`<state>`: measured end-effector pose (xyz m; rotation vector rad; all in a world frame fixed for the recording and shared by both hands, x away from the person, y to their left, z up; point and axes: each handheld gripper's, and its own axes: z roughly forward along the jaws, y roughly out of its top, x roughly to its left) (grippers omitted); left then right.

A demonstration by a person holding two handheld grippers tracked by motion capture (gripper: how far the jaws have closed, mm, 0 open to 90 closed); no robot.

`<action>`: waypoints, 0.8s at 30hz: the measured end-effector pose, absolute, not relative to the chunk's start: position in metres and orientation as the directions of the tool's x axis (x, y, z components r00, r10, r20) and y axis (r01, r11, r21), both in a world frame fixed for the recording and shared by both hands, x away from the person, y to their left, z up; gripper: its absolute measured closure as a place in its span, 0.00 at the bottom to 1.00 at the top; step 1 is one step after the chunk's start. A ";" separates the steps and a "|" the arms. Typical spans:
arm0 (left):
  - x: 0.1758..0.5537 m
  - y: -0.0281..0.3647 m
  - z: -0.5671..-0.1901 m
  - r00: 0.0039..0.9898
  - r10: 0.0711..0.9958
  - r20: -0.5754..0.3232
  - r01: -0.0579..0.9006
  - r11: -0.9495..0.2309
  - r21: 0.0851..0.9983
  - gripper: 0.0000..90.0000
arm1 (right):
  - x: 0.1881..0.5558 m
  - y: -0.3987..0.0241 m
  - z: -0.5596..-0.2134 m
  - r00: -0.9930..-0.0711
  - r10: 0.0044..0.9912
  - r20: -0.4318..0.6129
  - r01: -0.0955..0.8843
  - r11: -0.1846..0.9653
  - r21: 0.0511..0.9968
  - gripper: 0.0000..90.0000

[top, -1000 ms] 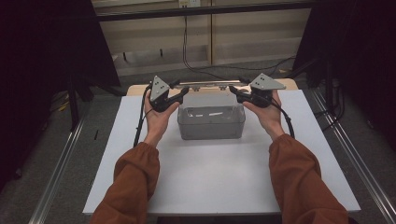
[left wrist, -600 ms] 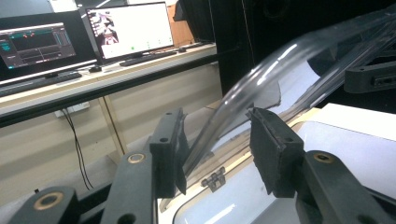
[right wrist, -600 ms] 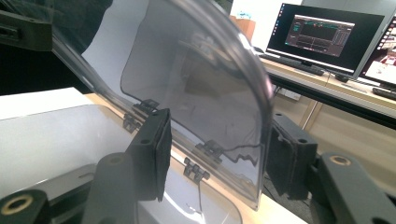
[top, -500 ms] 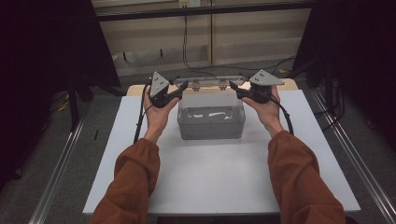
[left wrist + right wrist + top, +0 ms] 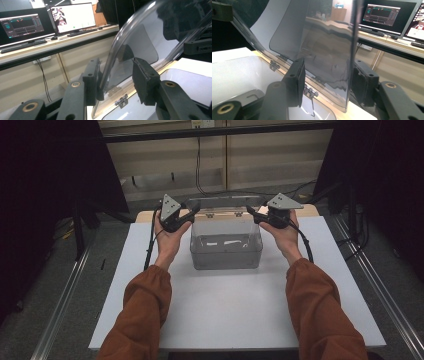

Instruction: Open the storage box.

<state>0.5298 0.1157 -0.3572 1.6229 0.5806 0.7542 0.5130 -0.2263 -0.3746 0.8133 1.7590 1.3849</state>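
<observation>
On one table (image 5: 225,310): one box (image 5: 226,251), two grippers.

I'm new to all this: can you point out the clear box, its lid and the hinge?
clear box (image 5: 226,259), high view, front wall.
lid (image 5: 140,42), left gripper view, clear raised panel.
hinge (image 5: 121,101), left gripper view, small metal fitting at the lid's base.

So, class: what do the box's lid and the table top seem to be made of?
Lid: probably clear, glossy plastic; the room shows through it and it reflects light. Table top: a white, matt board, perhaps laminate; it shows no glare, and its exact material is unclear.
</observation>
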 end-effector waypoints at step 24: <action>0.550 0.110 -0.371 0.654 0.738 0.164 -0.009 -0.209 0.978 0.64 | 0.524 -0.224 -0.377 -0.509 0.847 -0.152 0.032 0.195 0.980 0.61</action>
